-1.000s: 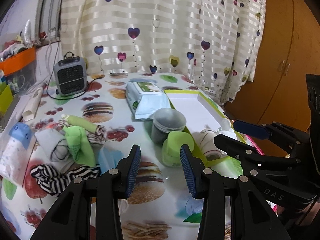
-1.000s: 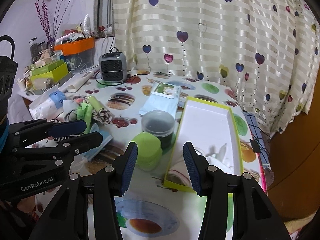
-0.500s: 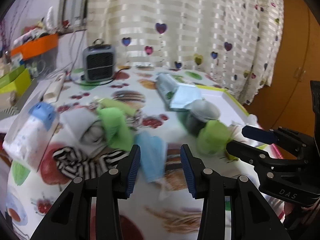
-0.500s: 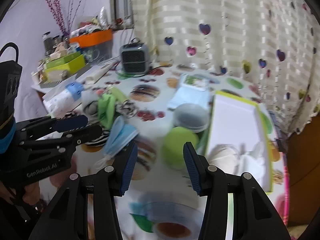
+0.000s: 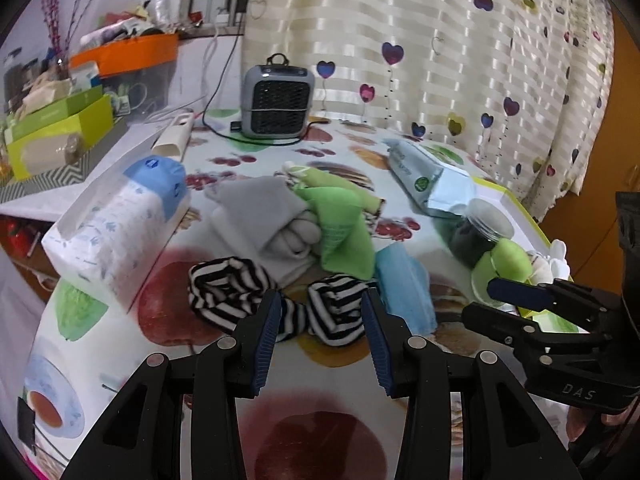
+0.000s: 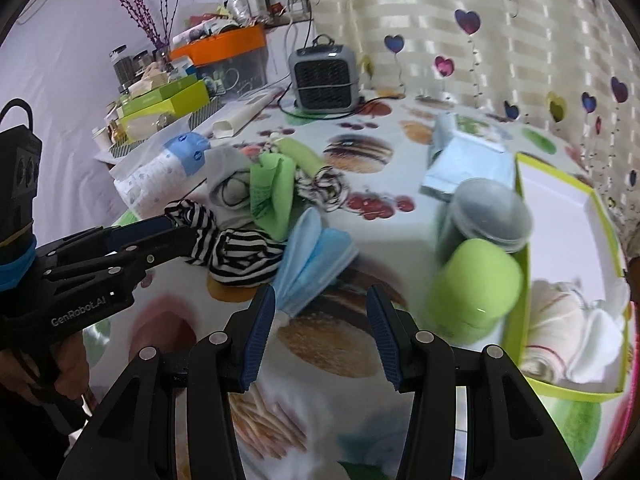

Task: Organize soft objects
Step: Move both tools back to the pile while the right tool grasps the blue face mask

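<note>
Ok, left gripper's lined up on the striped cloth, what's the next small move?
Probably ease the left gripper forward and down, then close. It is open, and the striped cloth lies on the table just past the fingertips, not yet between them.

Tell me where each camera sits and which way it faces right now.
Left wrist: on the left hand-held gripper, open, facing the striped cloth; the right hand-held gripper shows at right.
Right wrist: on the right hand-held gripper, open, facing the blue face masks; the left one shows at left.
Shared: the gray heater, green tray.
</note>
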The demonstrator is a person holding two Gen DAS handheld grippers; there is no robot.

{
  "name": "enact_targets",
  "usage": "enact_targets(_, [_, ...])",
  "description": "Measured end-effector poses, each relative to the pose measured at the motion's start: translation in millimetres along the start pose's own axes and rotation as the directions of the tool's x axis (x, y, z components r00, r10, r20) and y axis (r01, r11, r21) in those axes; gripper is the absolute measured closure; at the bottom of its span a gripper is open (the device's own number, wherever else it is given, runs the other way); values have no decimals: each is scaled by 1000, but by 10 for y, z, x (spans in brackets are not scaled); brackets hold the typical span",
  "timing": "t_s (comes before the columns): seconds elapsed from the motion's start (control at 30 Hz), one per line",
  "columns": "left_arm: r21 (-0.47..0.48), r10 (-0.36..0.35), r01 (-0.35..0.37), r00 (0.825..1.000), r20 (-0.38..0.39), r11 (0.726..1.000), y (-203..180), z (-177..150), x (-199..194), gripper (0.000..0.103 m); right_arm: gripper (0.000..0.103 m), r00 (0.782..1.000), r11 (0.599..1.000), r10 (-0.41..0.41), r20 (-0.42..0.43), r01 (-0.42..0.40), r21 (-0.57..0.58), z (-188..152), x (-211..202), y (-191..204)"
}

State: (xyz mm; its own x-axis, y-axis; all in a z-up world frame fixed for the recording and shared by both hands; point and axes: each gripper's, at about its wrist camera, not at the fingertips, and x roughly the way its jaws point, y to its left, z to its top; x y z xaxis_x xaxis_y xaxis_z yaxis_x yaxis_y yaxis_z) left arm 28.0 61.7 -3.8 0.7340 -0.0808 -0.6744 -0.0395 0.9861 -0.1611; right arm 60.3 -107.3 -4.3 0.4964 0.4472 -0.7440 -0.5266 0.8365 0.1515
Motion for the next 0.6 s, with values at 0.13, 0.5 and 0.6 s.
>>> enact_targets(0.13, [-15,3,-4,1000,-3,1000,96,-7,21,61,54,1000,1000,15,-19,-15,9,36,150,49])
enact_targets(0.5, [-25,-26,25,1000,-12,999,180,-15,90,59,54,995,999,-15,-99,18,27,74,539,81])
enact_targets(0.6, [-17,-43,43,999,-20,999,151,-6,142,59,54,994,999,-12,-107,16,32,59,565,65])
